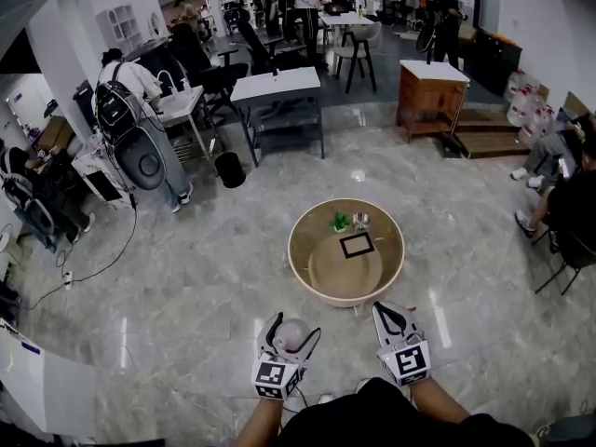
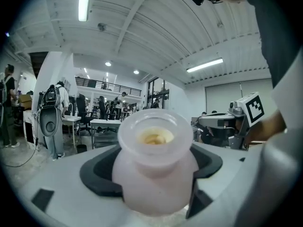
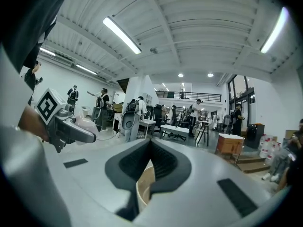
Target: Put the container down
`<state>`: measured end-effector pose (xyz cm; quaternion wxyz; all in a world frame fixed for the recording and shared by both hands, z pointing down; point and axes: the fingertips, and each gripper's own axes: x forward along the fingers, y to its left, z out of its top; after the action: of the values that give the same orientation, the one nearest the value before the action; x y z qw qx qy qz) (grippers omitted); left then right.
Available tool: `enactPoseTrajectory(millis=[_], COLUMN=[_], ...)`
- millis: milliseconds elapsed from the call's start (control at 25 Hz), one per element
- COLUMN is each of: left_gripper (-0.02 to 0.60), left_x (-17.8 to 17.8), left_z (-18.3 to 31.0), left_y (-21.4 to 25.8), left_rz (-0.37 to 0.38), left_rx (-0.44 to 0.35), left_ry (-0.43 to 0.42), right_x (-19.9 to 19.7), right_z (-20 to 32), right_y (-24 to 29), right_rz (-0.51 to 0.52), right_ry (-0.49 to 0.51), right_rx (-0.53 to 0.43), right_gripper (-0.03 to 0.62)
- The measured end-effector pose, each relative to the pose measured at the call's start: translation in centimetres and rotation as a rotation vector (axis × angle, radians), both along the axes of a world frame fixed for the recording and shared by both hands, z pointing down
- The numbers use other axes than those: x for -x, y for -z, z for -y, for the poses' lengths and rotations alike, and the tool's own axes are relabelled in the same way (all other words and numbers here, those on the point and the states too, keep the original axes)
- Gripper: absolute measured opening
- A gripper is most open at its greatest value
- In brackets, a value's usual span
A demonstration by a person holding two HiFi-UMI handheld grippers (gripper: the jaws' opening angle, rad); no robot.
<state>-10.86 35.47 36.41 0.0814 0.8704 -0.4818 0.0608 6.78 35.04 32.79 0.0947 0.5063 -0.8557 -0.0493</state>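
The container [image 2: 155,169], a pale, cloudy jar with a wide lip and something yellowish showing in its mouth, is pinched by its belly between the widely spread jaws of my left gripper [image 1: 291,327]. Its mouth points away from me. It is in the air over the floor [image 1: 186,277], short of the near edge of the round table [image 1: 307,277] and not touching it. My right gripper [image 1: 389,313] hovers just beside the left one, also at the table's near edge. Its jaws are pressed together with nothing between them, and the table's tan rim shows below them in the right gripper view. The table is a low, round, beige one with a raised lip. A black square frame [image 1: 357,244] lies near its middle, and a small green thing [image 1: 340,221] and a small clear thing [image 1: 361,220] sit side by side toward the far edge. The floor is glossy grey stone tile that mirrors the ceiling lights. Beyond the table stand a white desk [image 1: 276,86], a black bin [image 1: 229,169], a wooden cabinet [image 1: 430,96] with a white top, chairs and more desks. A person [image 1: 135,101] with a backpack stands at the left, and others sit at the right edge. Overhead is a white ribbed ceiling [image 3: 199,37] with long tube lights.
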Motion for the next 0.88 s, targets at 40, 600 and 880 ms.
enactPoseTrajectory(millis=[40, 600, 880], left_gripper=[0.413, 0.413, 0.413], left_x=[0.1, -0.6, -3.4], left_z=[0.2, 9.5, 16.1], left_y=[0.0, -0.2, 1.2], left_rz=[-0.005, 0.009, 0.004], left_rx=[0.0, 0.006, -0.01], left_ry=[-0.002, 0.023, 0.026], right_x=[0.1, -1.4, -4.2], right_z=[0.3, 11.1, 18.9], right_y=[0.1, 0.8, 1.4], right_rz=[-0.003, -0.026, -0.048], right_ry=[0.005, 0.061, 0.078], right_rx=[0.0, -0.014, -0.024], right_gripper=[0.0, 0.0, 0.0])
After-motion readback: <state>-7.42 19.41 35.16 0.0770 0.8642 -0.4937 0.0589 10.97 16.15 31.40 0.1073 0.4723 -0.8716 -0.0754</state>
